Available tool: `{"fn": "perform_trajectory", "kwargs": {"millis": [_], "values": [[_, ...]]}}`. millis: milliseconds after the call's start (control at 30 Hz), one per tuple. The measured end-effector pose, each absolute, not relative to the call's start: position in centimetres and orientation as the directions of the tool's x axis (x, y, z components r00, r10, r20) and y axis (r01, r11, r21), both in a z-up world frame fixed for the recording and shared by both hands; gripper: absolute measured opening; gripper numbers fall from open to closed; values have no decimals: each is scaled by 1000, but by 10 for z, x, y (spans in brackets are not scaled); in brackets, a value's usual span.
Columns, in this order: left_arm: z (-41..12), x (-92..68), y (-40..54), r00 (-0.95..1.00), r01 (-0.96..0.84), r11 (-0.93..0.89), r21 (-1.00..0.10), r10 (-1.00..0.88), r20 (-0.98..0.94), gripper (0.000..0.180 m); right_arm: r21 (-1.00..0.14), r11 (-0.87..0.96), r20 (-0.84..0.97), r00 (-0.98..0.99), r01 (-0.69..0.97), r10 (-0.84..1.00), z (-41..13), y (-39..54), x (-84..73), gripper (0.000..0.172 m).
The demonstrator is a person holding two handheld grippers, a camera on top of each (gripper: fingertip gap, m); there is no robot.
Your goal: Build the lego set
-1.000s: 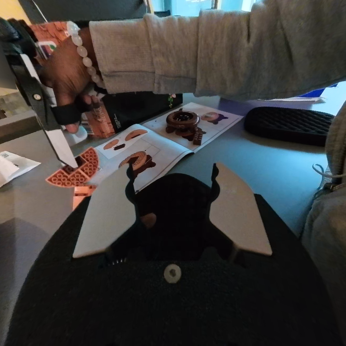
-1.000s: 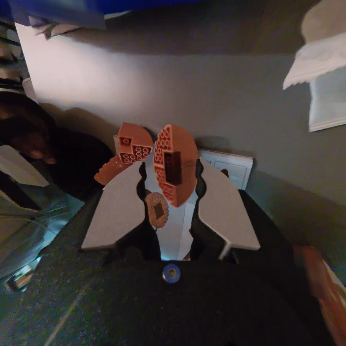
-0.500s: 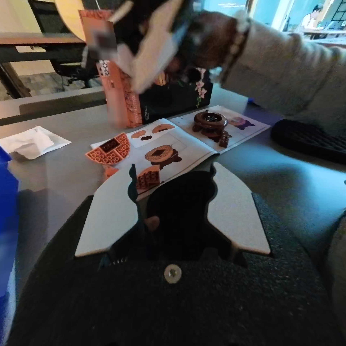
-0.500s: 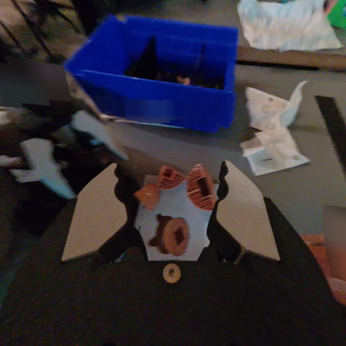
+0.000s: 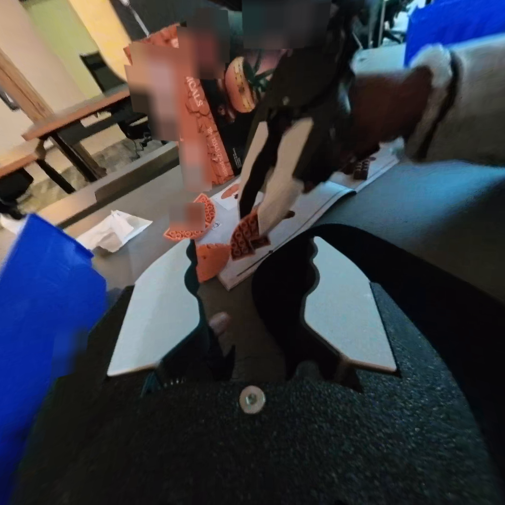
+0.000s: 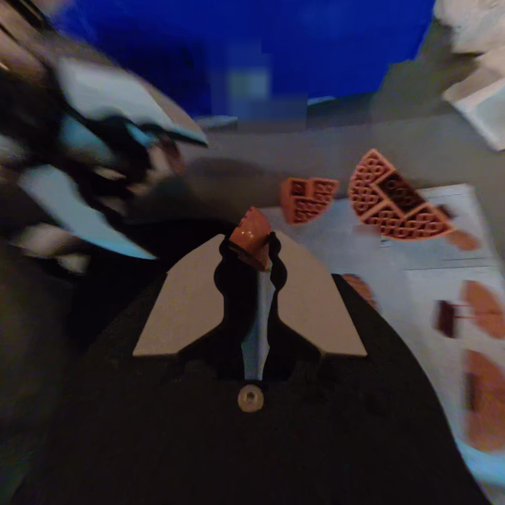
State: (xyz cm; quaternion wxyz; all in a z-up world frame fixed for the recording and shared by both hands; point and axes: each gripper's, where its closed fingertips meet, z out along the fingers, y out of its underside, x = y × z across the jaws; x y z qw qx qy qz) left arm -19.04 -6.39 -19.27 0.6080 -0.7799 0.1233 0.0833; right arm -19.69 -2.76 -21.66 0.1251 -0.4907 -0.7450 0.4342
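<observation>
My right gripper (image 6: pixel 250 244) is shut on an orange-brown quarter-round brick piece (image 6: pixel 250 235) at the near corner of an open instruction booklet (image 6: pixel 437 259). The left wrist view shows this gripper (image 5: pixel 255 218) from the front, with its pads pressed on the piece (image 5: pixel 244 240). My left gripper (image 5: pixel 252 246) is open and empty, low over the grey table (image 5: pixel 131 259). An orange quarter-round brick (image 5: pixel 210 259) lies by its left fingertip. A half-round orange assembly (image 6: pixel 396 202) and a quarter-round brick (image 6: pixel 308 199) lie beyond.
A blue bin (image 5: pixel 49 300) stands close on the left and also shows in the right wrist view (image 6: pixel 191 41). A crumpled white bag (image 5: pixel 114 232) lies on the table. An orange and black box (image 5: pixel 218 136) stands behind the booklet (image 5: pixel 314 202). A sleeved arm (image 5: pixel 437 90) reaches in from the right. Spacing between my two grippers at the tips: around 5 cm.
My right gripper stood around the half-round assembly, rose and opened wide, then came down and shut on the quarter-round piece. My left gripper stayed open and swung left, towards the blue bin.
</observation>
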Motion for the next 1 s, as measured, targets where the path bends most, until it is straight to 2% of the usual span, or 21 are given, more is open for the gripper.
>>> {"fn": "perform_trajectory", "kwargs": {"millis": [67, 100, 167, 300, 400, 467, 533, 600, 700, 733, 800, 867, 900, 933, 1000], "values": [[-190, -182, -62, 928, -365, -178, -914, -147, -343, 78, -714, -125, -612, -526, 689, 590, -181, -42, -176, 26], [-187, -175, -61, 914, -386, -137, -912, -187, -359, 78, -653, -206, -724, -523, 728, 450, -167, -44, -166, 26], [-177, -155, -61, 870, -426, -26, -905, -288, -401, 75, -533, -200, -838, -480, 822, 260, -160, -51, -145, 26], [-157, -115, -63, 756, -480, 165, -861, -420, -502, 67, -397, -125, -916, -401, 910, -9, -148, -72, -114, 26], [-159, -96, -63, 723, -457, 174, -872, -499, -478, 65, -379, -85, -912, -387, 921, -133, -141, -83, -103, 26], [-150, -85, -66, 733, -403, 215, -890, -506, -454, 54, -393, -60, -903, -398, 917, -161, -143, -90, -99, 27], [-147, -78, -70, 736, -362, 218, -906, -530, -421, 50, -418, -45, -890, -418, 908, -182, -142, -94, -94, 27], [-147, -80, -73, 758, -349, 192, -917, -518, -396, 49, -470, -99, -866, -480, 877, -142, -142, -95, -99, 26], [-153, -91, -74, 808, -355, 132, -926, -455, -375, 49, -584, -258, -797, -604, 770, 0, -135, -82, -108, 47], [-157, -99, -73, 833, -371, 93, -924, -406, -375, 49, -666, -305, -738, -660, 681, 138, -134, -72, -111, 54], [-168, -119, -69, 867, -420, -13, -907, -302, -397, 50, -855, -312, -518, -721, 415, 461, -125, -44, -103, 58], [-180, -137, -64, 881, -456, -131, -880, -204, -426, 50, -949, -226, -313, -592, 218, 743, -119, -5, -86, 61], [-184, -142, -62, 886, -459, -170, -872, -168, -433, 50, -970, -160, -230, -487, 180, 842, -121, 17, -75, 61], [-188, -144, -60, 892, -450, -202, -870, -152, -426, 50, -977, -95, -162, -383, 189, 909, -128, 36, -62, 59], [-195, -147, -54, 912, -409, -256, -876, -117, -392, 50, -954, -21, -94, -233, 298, 968, -148, 67, -35, 72]]}}
